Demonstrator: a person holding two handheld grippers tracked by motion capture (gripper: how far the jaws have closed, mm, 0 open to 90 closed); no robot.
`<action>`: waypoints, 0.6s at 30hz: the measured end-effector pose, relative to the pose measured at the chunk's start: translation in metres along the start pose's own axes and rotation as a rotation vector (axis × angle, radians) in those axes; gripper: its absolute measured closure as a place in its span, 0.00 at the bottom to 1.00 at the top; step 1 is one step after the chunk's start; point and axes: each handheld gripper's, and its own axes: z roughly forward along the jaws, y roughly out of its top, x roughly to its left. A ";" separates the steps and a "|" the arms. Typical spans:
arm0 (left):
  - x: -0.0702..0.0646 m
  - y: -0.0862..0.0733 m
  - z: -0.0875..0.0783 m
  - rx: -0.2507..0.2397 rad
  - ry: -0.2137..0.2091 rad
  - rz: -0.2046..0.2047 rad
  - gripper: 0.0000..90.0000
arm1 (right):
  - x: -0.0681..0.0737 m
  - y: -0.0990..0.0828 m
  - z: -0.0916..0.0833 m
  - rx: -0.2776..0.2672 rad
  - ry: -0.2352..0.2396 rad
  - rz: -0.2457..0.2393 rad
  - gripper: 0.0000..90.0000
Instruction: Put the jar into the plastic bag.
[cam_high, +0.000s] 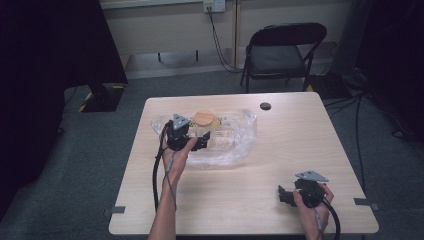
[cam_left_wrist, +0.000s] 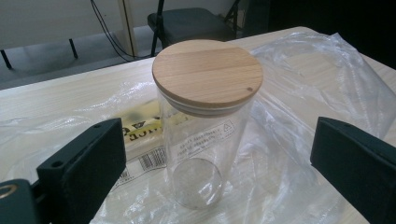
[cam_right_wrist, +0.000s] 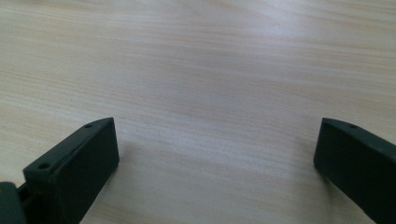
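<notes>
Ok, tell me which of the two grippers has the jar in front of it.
The left gripper. Its open jaws face the glass jar with the wooden lid on the plastic bag; the right gripper faces bare table.

Clear glass jar (cam_left_wrist: 201, 149) upright on crinkled plastic bag (cam_left_wrist: 303, 93), round wooden lid (cam_left_wrist: 207, 72) seated on top.

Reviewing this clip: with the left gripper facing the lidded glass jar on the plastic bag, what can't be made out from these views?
- Glass jar: the small print on its label is too small to read in the left gripper view.
- Plastic bag: its yellow printed label is partly hidden behind the jar and the left gripper.
- Jar in the high view: its body is too small, partly hidden behind the gripper.
- Right gripper: jaw tips cut off by the frame's bottom edge.
</notes>
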 end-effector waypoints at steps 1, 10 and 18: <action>-0.001 -0.001 -0.002 0.002 -0.001 0.001 0.03 | 0.000 0.000 0.000 0.000 0.000 0.000 0.00; -0.008 -0.011 -0.021 -0.015 0.005 -0.010 0.03 | 0.000 0.000 0.000 0.000 0.000 0.000 0.00; -0.015 -0.025 -0.037 -0.017 0.014 -0.007 0.03 | 0.000 0.000 0.000 0.000 0.000 0.000 0.00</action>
